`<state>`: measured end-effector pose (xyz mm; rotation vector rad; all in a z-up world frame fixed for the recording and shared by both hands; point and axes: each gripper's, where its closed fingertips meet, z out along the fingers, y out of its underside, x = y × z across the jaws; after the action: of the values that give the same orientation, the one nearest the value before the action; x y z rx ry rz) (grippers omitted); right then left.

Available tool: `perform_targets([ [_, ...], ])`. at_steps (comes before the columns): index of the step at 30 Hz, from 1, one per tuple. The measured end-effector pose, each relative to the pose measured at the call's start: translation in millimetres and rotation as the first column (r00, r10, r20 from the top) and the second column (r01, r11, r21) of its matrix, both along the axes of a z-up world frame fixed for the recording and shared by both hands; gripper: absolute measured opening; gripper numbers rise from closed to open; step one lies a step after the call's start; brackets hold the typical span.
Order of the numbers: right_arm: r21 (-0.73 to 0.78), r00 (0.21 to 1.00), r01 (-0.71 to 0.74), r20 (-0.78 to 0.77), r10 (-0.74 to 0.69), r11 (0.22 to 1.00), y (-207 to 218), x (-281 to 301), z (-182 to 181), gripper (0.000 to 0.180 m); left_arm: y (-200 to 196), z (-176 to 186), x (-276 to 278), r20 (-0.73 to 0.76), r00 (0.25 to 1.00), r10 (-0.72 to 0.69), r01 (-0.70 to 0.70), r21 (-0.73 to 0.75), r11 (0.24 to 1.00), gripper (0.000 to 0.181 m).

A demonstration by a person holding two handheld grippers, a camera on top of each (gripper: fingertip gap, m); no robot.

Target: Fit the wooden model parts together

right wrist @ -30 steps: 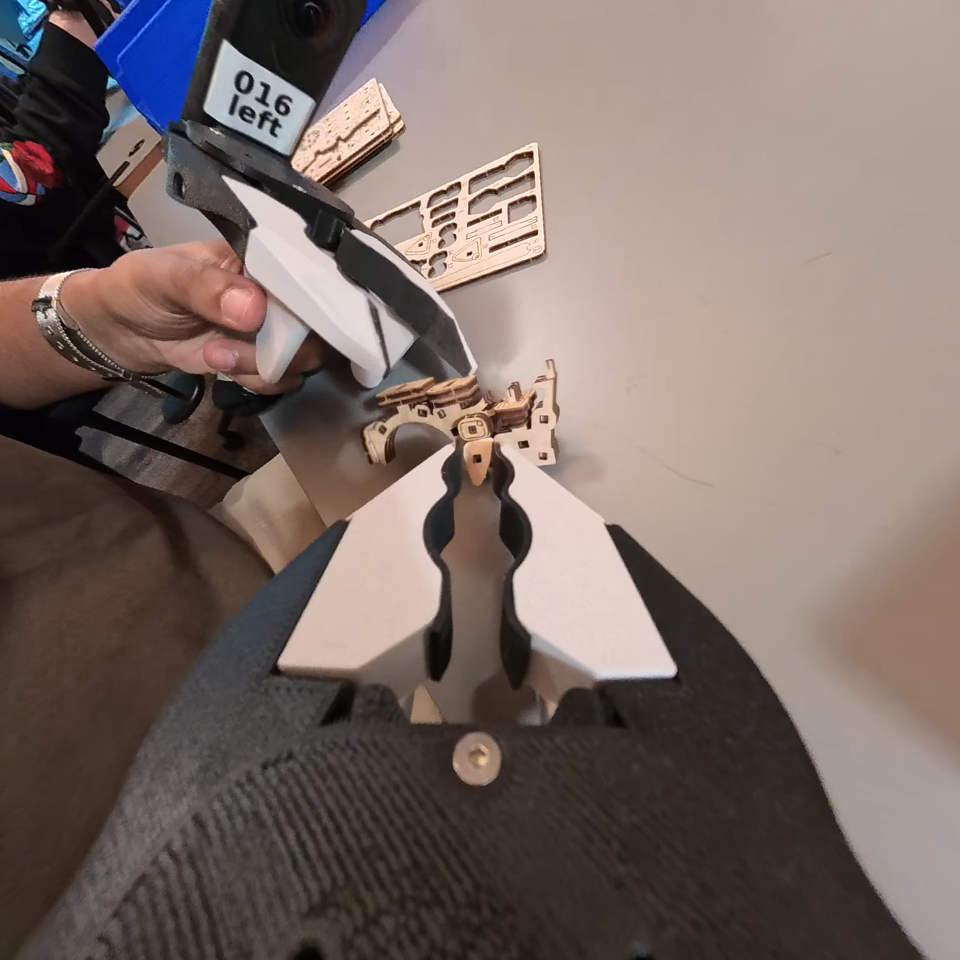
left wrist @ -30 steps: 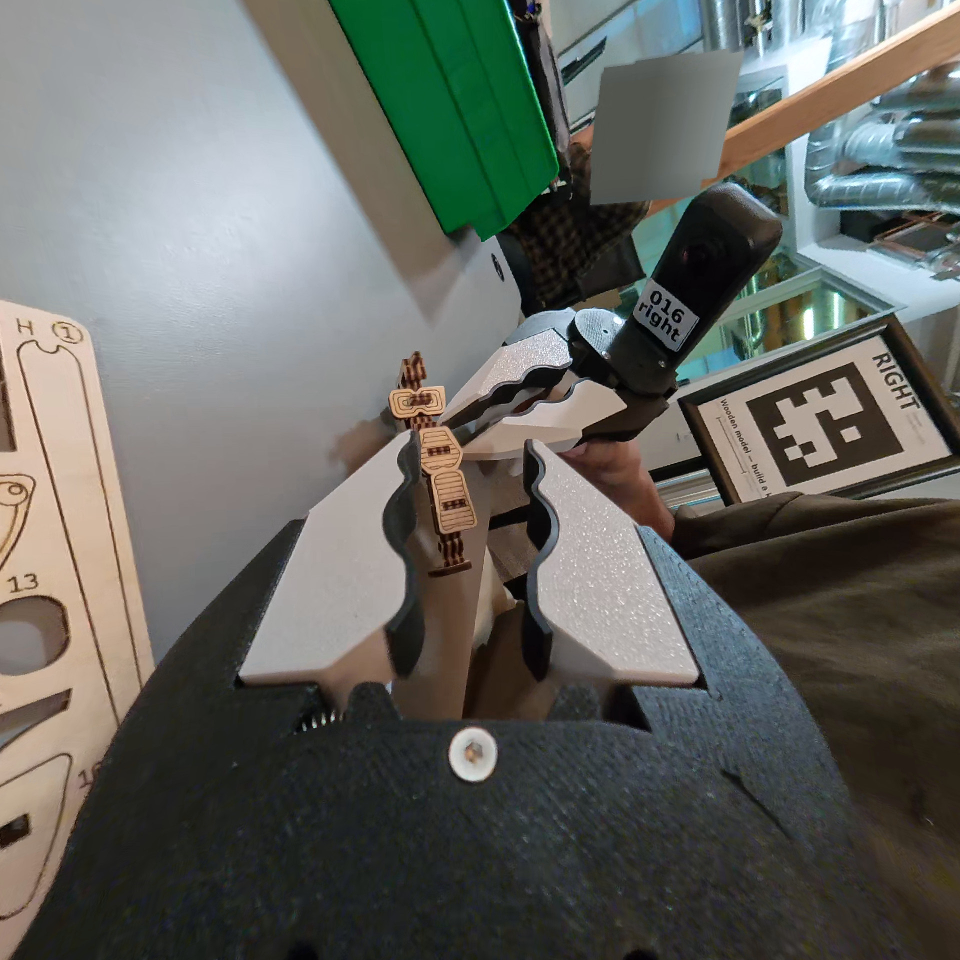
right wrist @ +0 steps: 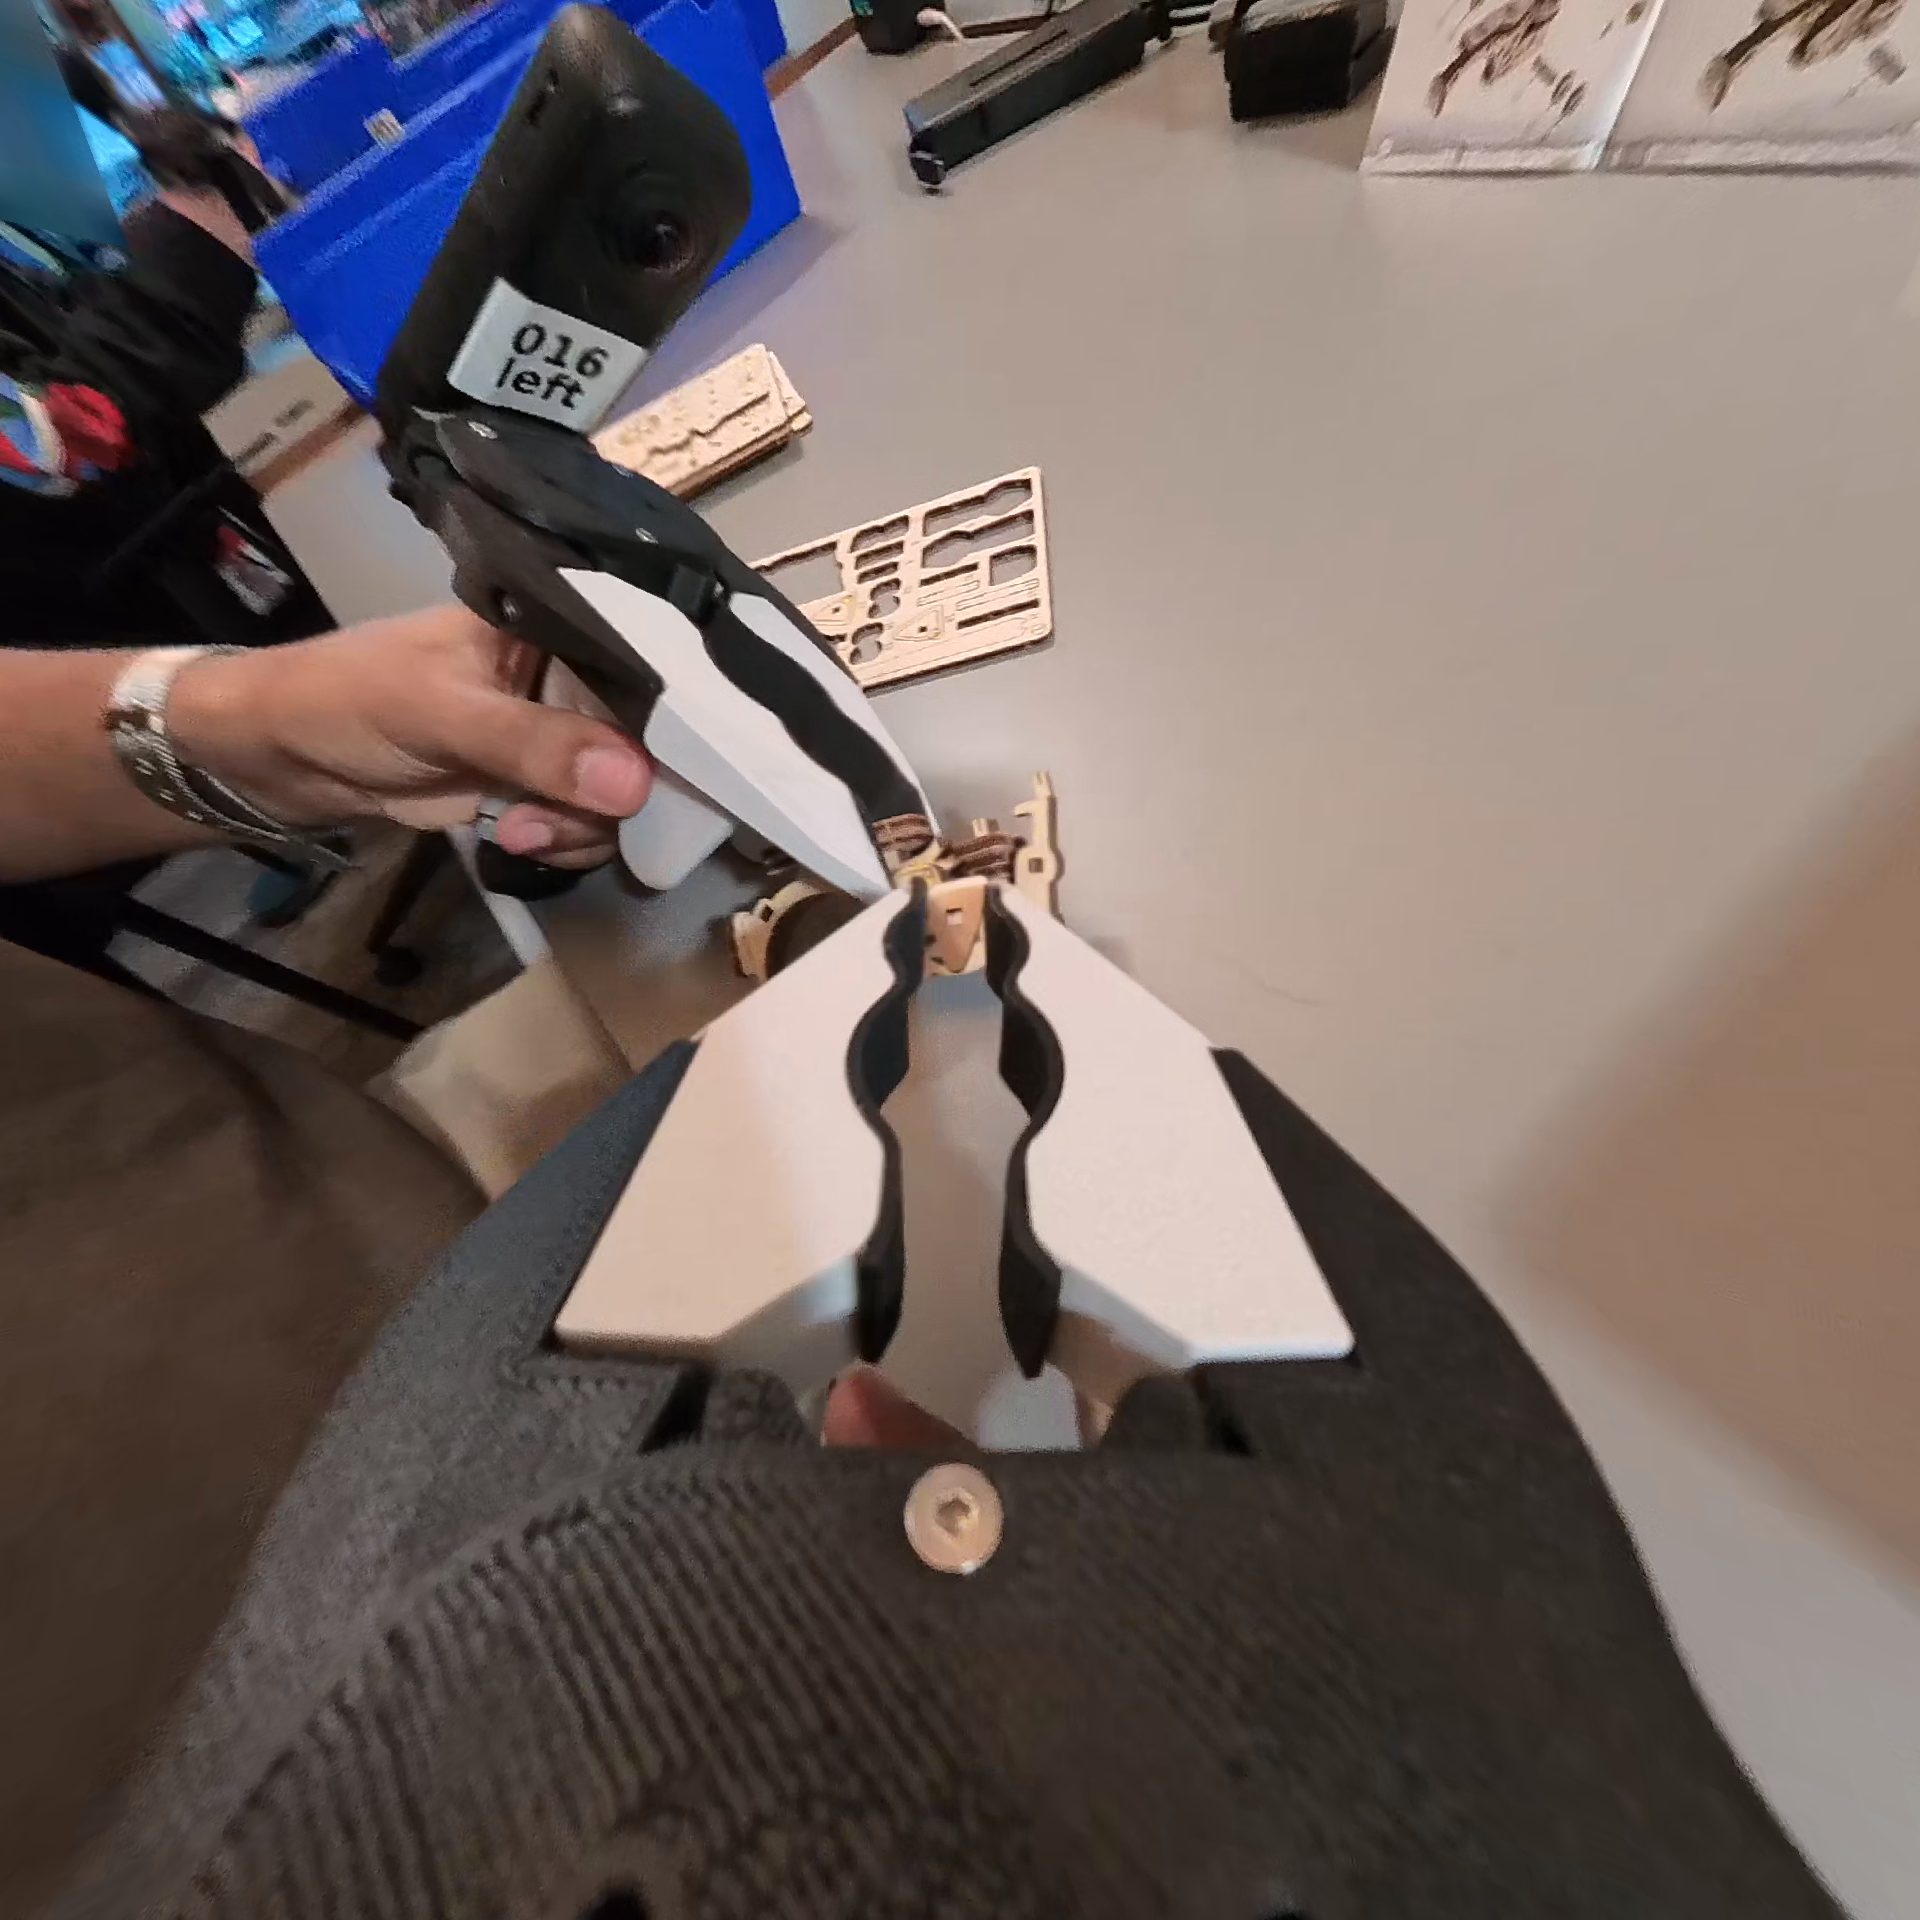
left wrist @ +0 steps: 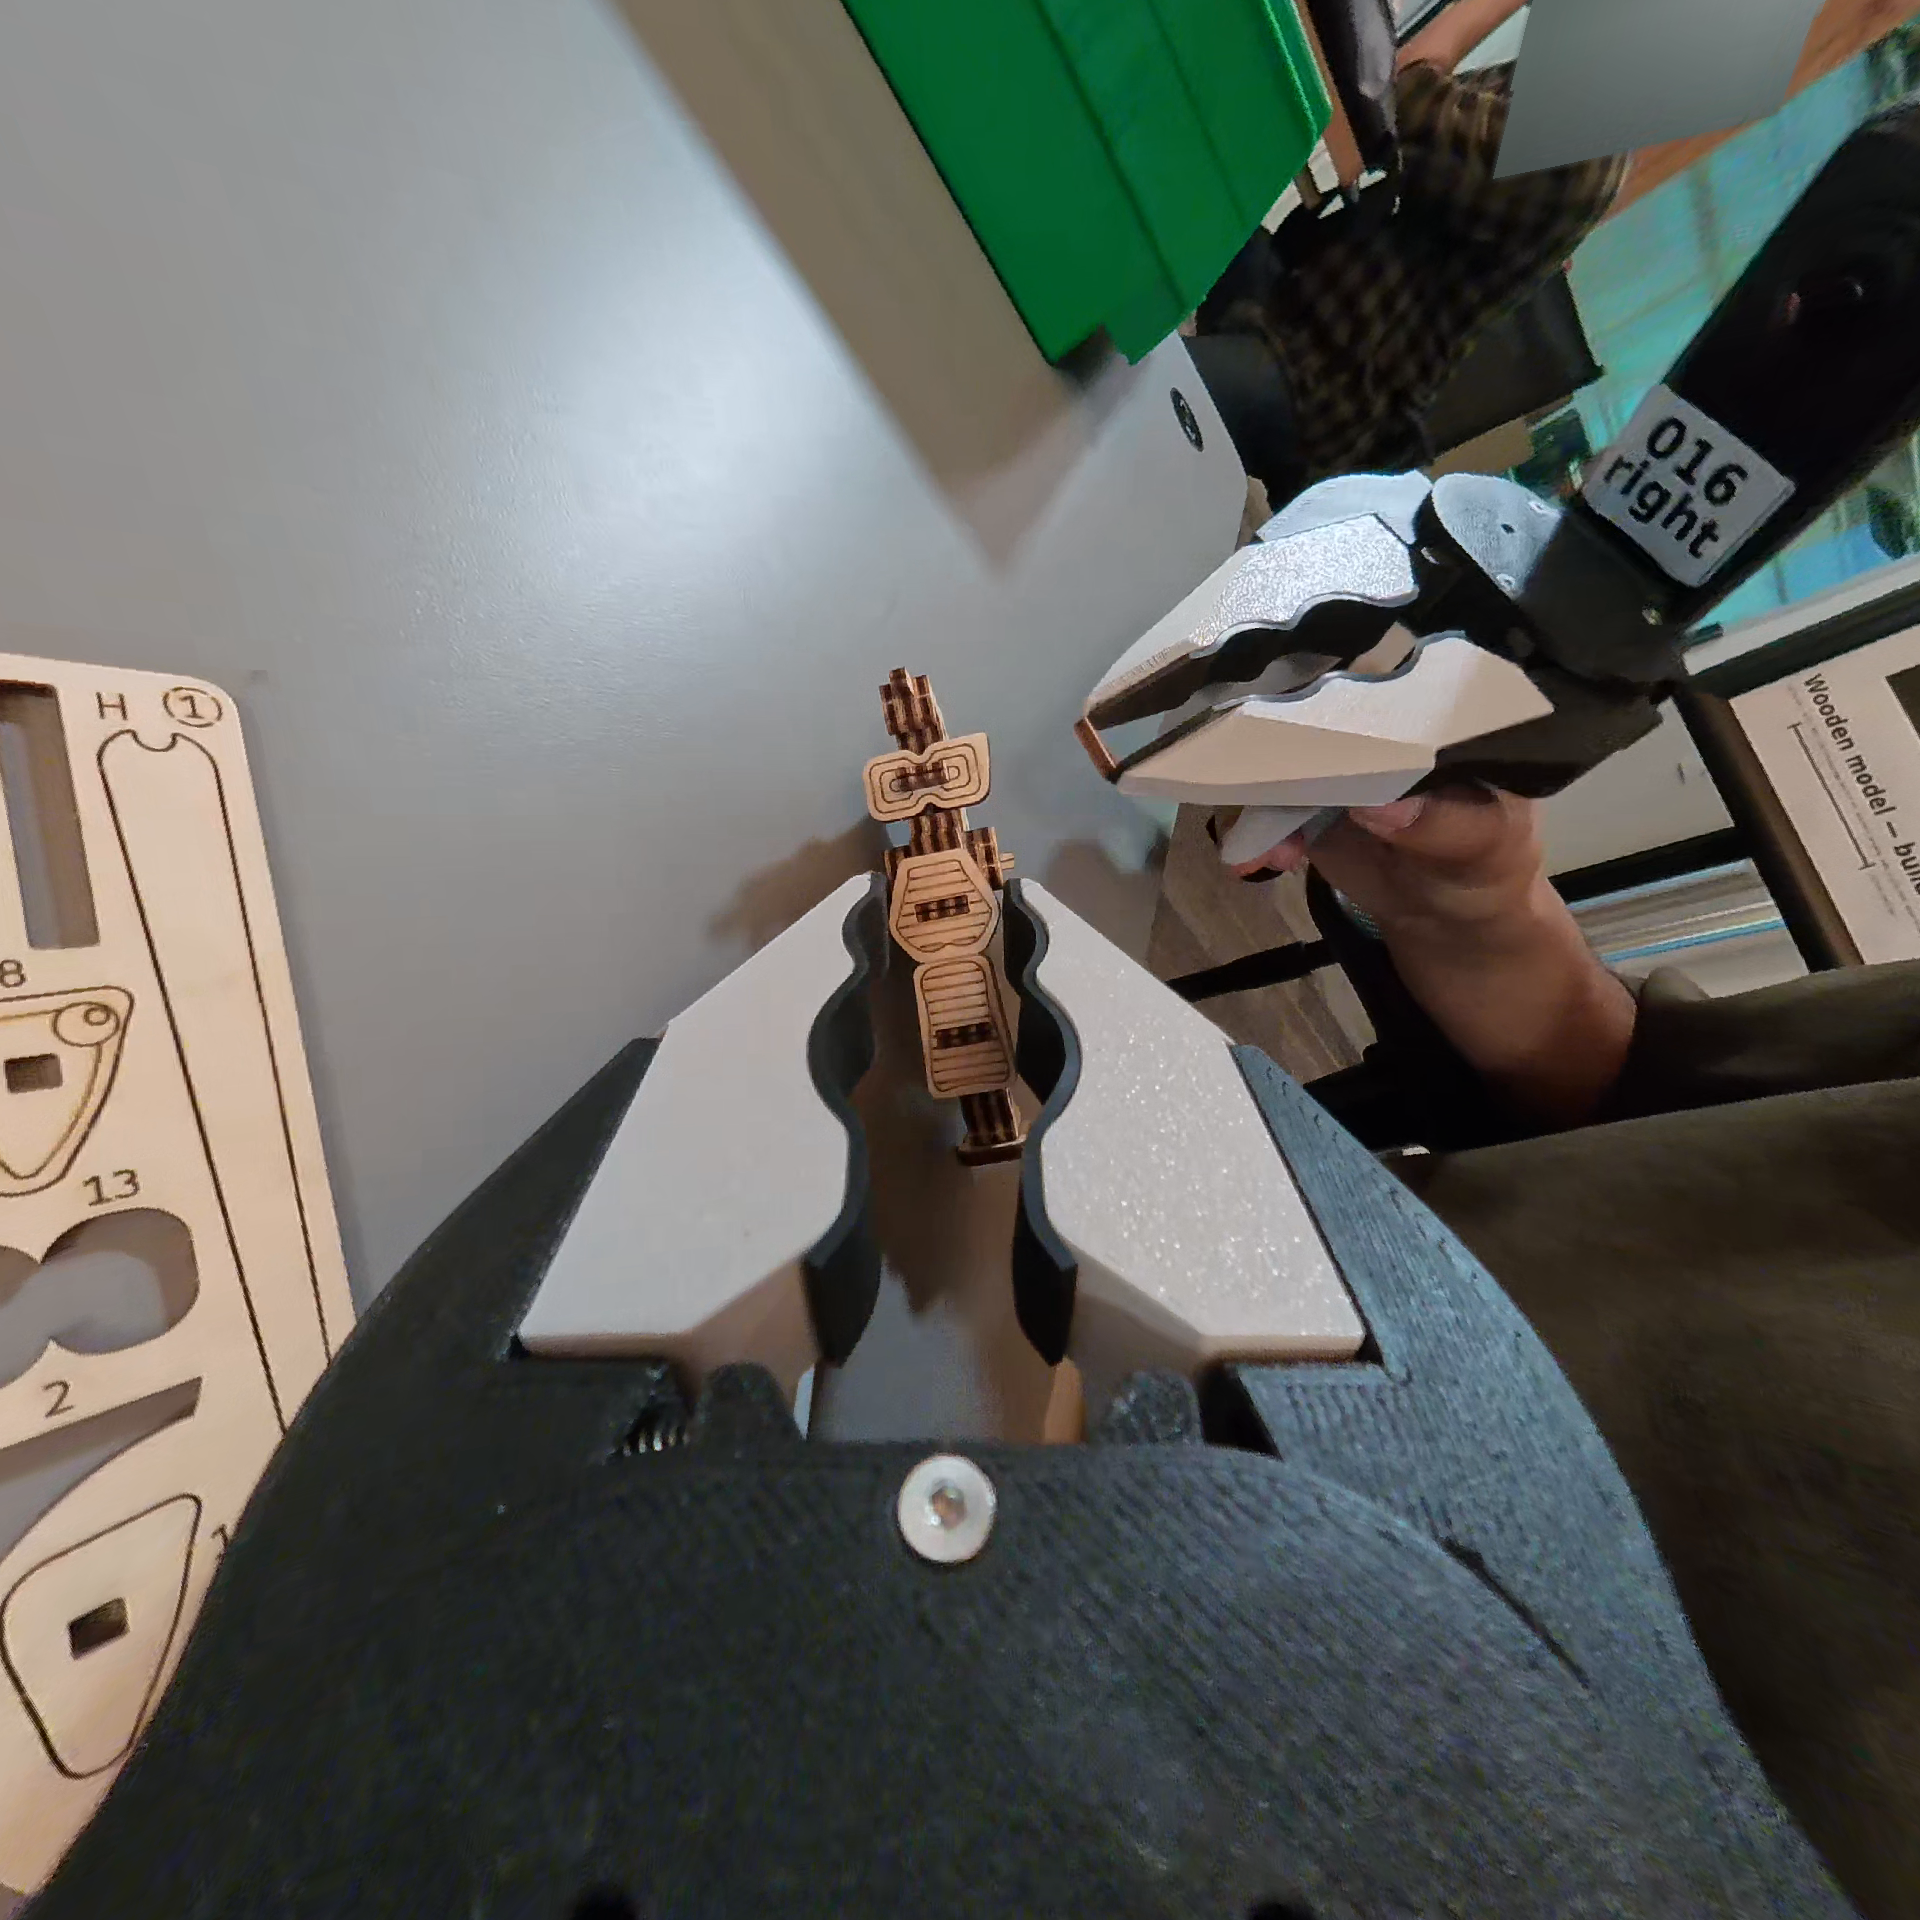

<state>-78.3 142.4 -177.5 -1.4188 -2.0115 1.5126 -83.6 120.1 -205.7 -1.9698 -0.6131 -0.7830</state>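
The wooden model (left wrist: pixel 940 914), a stack of small engraved plywood plates, stands between the fingers of my left gripper (left wrist: pixel 945 894), which is shut on it just above the grey table (left wrist: pixel 416 416). In the right wrist view the left gripper (right wrist: pixel 899 842) pinches the model (right wrist: pixel 1034 847) from above left. My right gripper (right wrist: pixel 956 904) is shut on a small wooden part (right wrist: pixel 956 925) at its tips, close in front of the model. In the left wrist view the right gripper (left wrist: pixel 1101 743) is up and to the right of the model, apart from it.
A plywood parts sheet (left wrist: pixel 125 1143) lies left of the model; it also shows in the right wrist view (right wrist: pixel 935 582) with a stack of sheets (right wrist: pixel 717 416) behind. A green bin (left wrist: pixel 1091 156), a blue bin (right wrist: pixel 416 229) and a framed sign (left wrist: pixel 1818 810) stand around the table. One gripper's finger ends stand about 4 cm off the other's.
In the left wrist view the right gripper has moved away from the model, to the right. The left jaws have narrowed around the model.
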Motion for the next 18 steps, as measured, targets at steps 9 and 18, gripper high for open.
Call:
perform_targets([
  [9, 0.286, 0.991, -0.016, -0.126, 0.054, 0.958, -16, -1, 0, 0.009, -2, 10, -7, 0.123, 0.992, 0.033, -0.044, 0.084, 0.995, 0.019],
  [18, 0.277, 0.987, -0.001, -0.156, 0.046, 0.961, -20, -4, 4, 0.009, -2, 17, -5, 0.158, 0.987, 0.018, -0.039, 0.131, 0.991, 0.019],
])
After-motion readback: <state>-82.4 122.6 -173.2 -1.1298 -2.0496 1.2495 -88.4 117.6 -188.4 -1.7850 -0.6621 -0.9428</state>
